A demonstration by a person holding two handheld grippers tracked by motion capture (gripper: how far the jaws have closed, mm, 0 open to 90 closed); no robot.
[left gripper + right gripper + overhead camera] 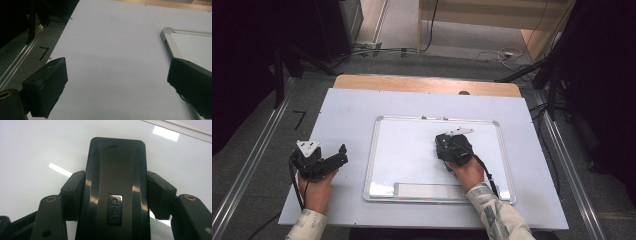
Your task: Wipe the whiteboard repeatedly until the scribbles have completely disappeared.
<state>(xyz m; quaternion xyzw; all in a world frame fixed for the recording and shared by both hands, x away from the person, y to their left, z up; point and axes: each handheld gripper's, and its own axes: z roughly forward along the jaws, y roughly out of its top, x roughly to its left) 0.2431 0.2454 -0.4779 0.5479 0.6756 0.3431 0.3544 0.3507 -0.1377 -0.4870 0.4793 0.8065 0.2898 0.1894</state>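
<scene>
High view shows the right gripper [451, 141] pointing down over the white, silver-framed rectangular whiteboard [407, 150], which lies on the pale grey table sheet [347, 107]. Right gripper view looks along the jaws: they are closed on a glossy black plastic whiteboard eraser [116, 182] (a small raised logo sits on its back), one pad pressing each long side, and the board surface lies just beyond the eraser's far end. The left gripper [334, 157] rests beside the board's left edge, its jaws wide apart with nothing between them; under them is bare sheet.
</scene>
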